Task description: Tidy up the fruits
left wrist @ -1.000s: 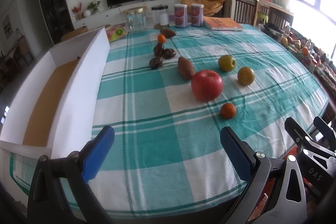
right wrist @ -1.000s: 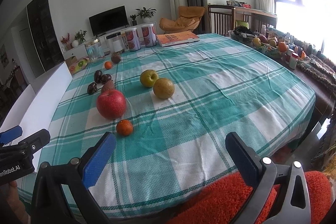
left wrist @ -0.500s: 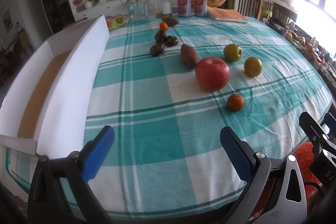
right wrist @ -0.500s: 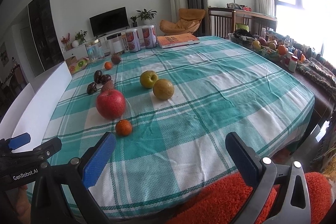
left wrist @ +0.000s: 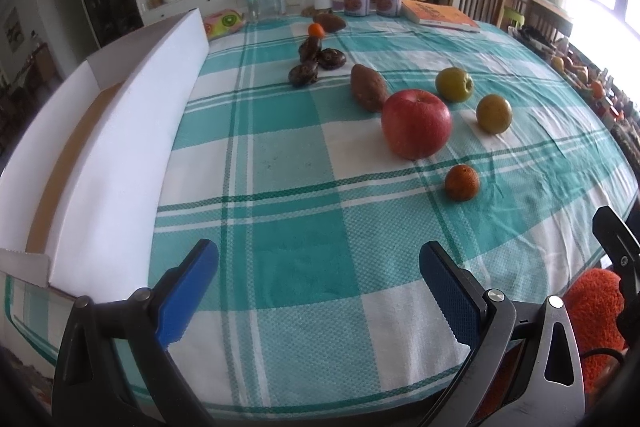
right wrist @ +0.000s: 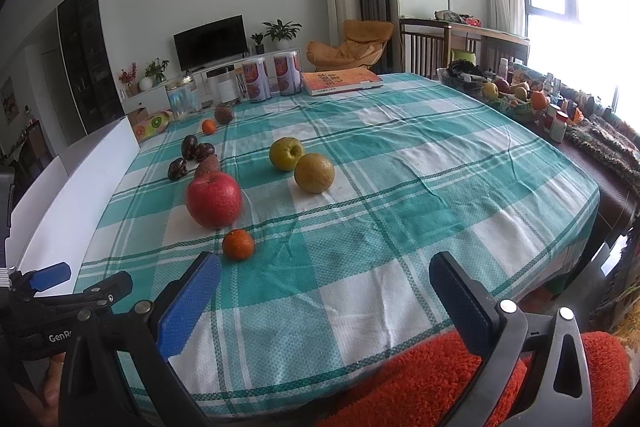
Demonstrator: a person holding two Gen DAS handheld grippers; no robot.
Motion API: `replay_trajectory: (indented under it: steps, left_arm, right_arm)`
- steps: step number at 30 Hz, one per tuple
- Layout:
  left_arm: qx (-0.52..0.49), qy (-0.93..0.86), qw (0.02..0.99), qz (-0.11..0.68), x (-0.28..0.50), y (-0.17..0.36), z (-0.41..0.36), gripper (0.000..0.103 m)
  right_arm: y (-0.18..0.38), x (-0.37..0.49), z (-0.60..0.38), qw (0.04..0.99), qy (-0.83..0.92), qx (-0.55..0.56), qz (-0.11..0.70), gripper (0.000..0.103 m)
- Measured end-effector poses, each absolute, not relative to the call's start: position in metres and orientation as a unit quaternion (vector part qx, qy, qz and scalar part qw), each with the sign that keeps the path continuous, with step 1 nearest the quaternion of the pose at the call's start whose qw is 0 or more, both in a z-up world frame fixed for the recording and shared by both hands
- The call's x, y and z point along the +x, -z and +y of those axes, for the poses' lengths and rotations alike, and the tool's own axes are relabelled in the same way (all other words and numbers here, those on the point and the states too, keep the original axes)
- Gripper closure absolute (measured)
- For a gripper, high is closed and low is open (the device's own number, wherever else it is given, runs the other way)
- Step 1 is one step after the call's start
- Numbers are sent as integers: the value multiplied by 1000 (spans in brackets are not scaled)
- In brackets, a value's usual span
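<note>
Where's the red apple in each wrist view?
Left wrist: red apple right of centre, beside the sweet potato.
Right wrist: red apple left of centre, mid-height.
Shared landmark: small orange just in front of it in both.

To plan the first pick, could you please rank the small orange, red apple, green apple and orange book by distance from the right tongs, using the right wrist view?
From the right tongs:
1. Small orange, just ahead, left.
2. Red apple, behind it.
3. Green apple, mid-table.
4. Orange book, far edge.
</note>
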State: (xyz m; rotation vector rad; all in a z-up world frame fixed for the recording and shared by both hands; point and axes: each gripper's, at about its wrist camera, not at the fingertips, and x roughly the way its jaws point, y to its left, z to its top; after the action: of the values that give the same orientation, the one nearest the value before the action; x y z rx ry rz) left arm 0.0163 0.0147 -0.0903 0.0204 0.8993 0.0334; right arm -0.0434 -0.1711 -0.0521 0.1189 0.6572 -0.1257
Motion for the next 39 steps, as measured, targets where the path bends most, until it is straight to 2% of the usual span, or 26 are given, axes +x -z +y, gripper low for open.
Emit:
replay_trajectory:
  steps: [39]
  left_arm:
    - [-10, -26, 864, 503, 40, 144, 27, 2]
  right_arm:
    - [57, -40, -171, 941, 55, 58, 330, 0]
